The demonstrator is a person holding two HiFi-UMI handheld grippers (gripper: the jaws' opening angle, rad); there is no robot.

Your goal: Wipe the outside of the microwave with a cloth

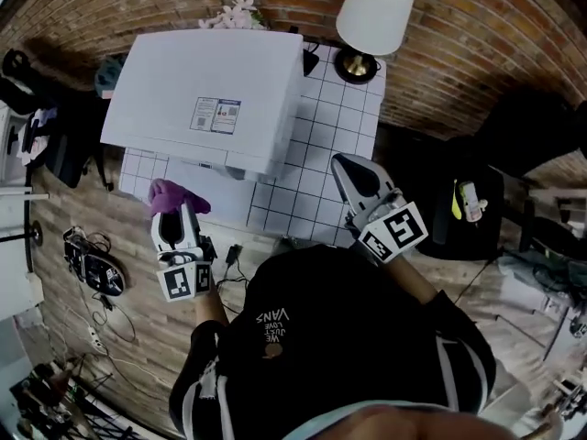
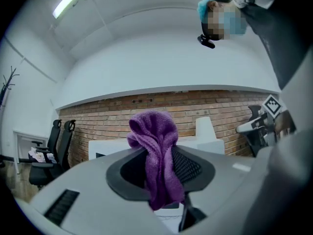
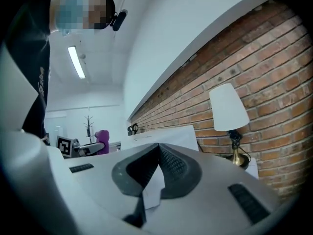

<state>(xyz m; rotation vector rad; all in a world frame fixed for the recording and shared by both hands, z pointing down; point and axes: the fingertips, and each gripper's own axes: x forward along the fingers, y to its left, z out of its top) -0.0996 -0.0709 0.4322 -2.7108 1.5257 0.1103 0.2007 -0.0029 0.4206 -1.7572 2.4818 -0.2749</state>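
Brick wall (image 2: 205,106) behind; cloth (image 2: 159,170) clamped in left claw (image 2: 154,148).

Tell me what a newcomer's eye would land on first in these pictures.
The purple cloth stands out most, bunched and clamped in the left gripper near the front-left corner of the big white microwave. The microwave fills much of the white tiled table, with a white lamp to its right by the brick wall. The right gripper hovers shut and empty.
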